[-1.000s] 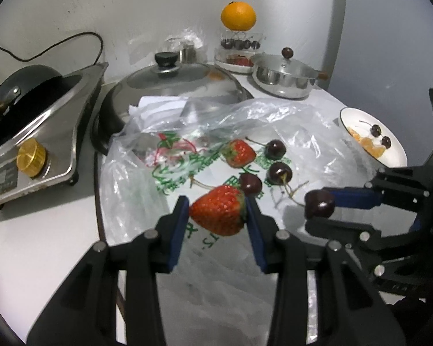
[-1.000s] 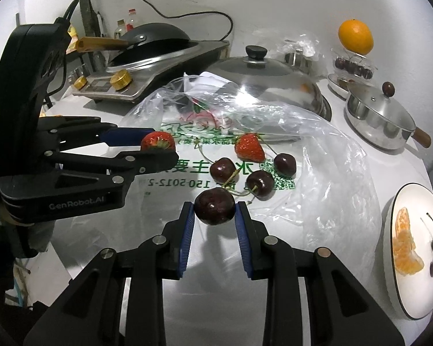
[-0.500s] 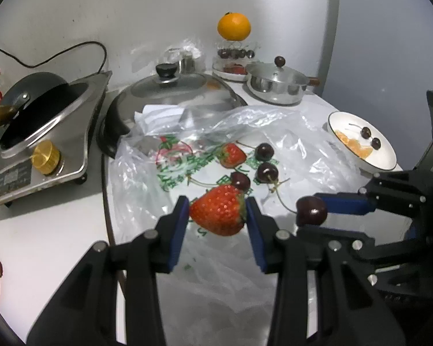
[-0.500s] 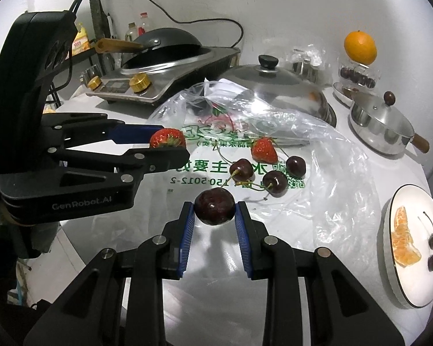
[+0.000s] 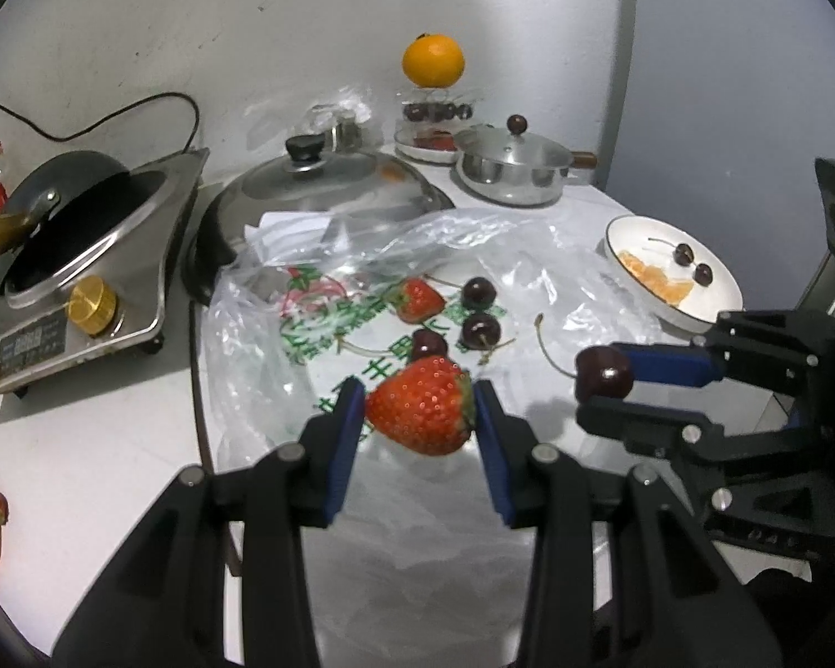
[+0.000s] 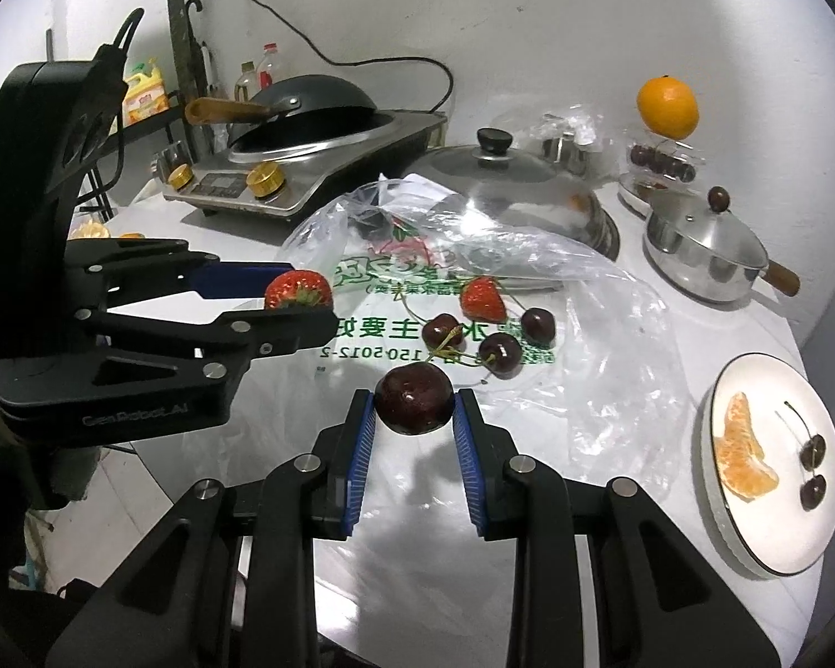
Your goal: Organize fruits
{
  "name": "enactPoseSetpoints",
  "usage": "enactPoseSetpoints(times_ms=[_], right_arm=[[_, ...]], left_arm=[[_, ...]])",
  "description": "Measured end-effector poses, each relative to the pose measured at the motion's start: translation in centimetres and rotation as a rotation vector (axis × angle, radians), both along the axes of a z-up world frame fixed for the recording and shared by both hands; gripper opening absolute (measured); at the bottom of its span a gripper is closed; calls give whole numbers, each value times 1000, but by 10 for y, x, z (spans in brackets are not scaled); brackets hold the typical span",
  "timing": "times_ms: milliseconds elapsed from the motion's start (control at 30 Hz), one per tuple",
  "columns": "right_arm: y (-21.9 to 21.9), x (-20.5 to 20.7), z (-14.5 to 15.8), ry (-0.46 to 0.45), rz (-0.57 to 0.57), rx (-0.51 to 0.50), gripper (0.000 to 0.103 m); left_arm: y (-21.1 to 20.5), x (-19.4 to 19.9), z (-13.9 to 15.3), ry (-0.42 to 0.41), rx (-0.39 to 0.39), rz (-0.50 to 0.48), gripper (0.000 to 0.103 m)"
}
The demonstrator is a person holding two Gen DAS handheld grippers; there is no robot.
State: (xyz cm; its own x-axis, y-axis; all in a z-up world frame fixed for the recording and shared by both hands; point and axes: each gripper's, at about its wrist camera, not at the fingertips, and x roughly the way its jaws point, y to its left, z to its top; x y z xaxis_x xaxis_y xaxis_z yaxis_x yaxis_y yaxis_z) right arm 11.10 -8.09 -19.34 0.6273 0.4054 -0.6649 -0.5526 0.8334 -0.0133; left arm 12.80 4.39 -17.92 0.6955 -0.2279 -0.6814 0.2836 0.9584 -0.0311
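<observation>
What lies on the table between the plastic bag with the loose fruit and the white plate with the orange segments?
Nothing: in the right wrist view, only bare table separates the plastic bag from the white plate.

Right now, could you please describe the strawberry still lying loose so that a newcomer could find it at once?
Find the clear plastic bag spread in front of the big domed lid. On its green print lies the strawberry, the only red fruit among three dark cherries.

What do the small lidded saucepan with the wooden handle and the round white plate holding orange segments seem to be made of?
Small lidded saucepan: likely polished steel, as it gleams and mirrors its surroundings.
Round white plate: probably glazed ceramic, given its smooth glossy white surface and dark rim.
</observation>
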Motion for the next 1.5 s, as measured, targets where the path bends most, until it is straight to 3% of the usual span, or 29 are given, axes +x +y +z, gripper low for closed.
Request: enactPoseSetpoints(times_ms=[633, 1500], right_arm=[[-55, -6, 5, -18, -55, 36, 31], [-151, -5, -6, -5, -165, 57, 31]], left_arm=[[-49, -8, 12, -3, 45, -26, 41], [-136, 1, 1, 39, 64, -123, 41]])
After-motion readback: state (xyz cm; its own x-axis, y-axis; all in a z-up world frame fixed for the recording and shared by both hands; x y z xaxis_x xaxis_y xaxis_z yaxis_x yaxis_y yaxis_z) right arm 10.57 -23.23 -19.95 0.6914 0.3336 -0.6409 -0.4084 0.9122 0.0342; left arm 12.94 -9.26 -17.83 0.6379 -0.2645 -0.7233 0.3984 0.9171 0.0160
